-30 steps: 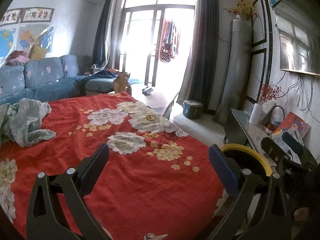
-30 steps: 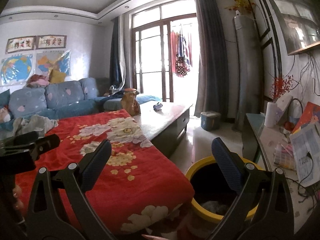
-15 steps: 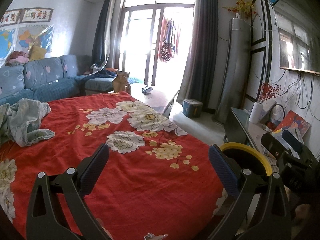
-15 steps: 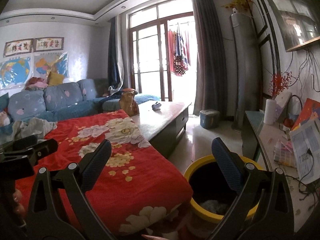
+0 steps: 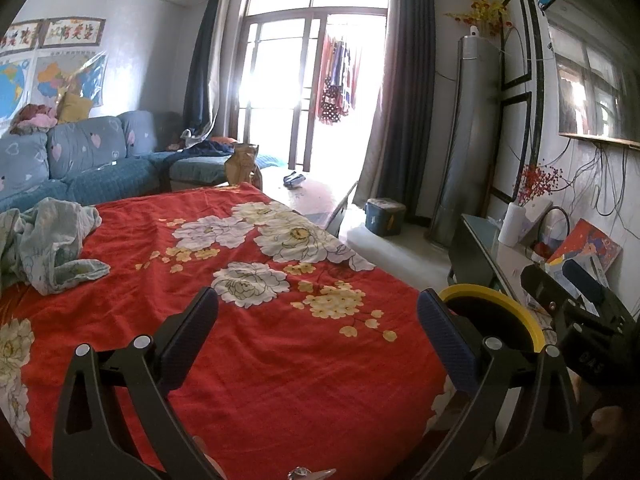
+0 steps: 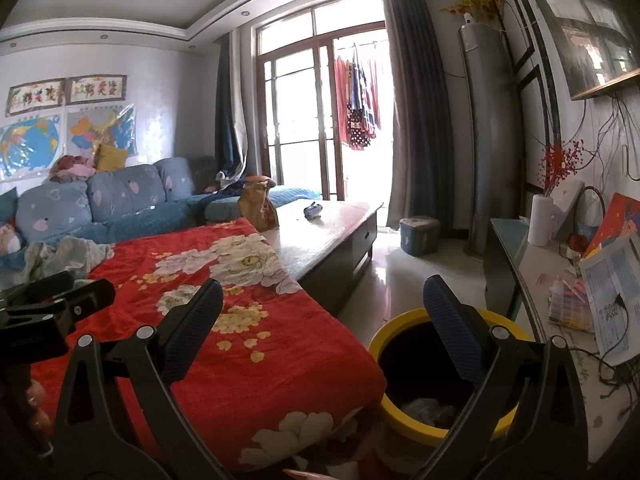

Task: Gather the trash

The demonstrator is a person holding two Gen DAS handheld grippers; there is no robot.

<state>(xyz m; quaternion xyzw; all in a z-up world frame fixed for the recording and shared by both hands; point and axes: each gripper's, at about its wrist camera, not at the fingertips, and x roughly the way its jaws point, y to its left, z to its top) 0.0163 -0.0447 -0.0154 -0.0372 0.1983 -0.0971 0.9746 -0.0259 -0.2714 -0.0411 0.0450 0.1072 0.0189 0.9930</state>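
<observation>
The yellow-rimmed trash bin (image 6: 404, 412) is partly hidden behind a gripper finger, and its dark inside shows only a dim crumpled lump too unclear to name. The red floral cloth (image 5: 248, 344) hides the tabletop beneath, running off the bottom edge.

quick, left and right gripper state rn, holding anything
left gripper: open, holding nothing, over the red floral cloth.
right gripper: open, holding nothing, beside the yellow-rimmed bin.

Both wrist views face the window, sharing red cloth (image 5: 248, 360) and bin (image 6: 444, 372)
</observation>
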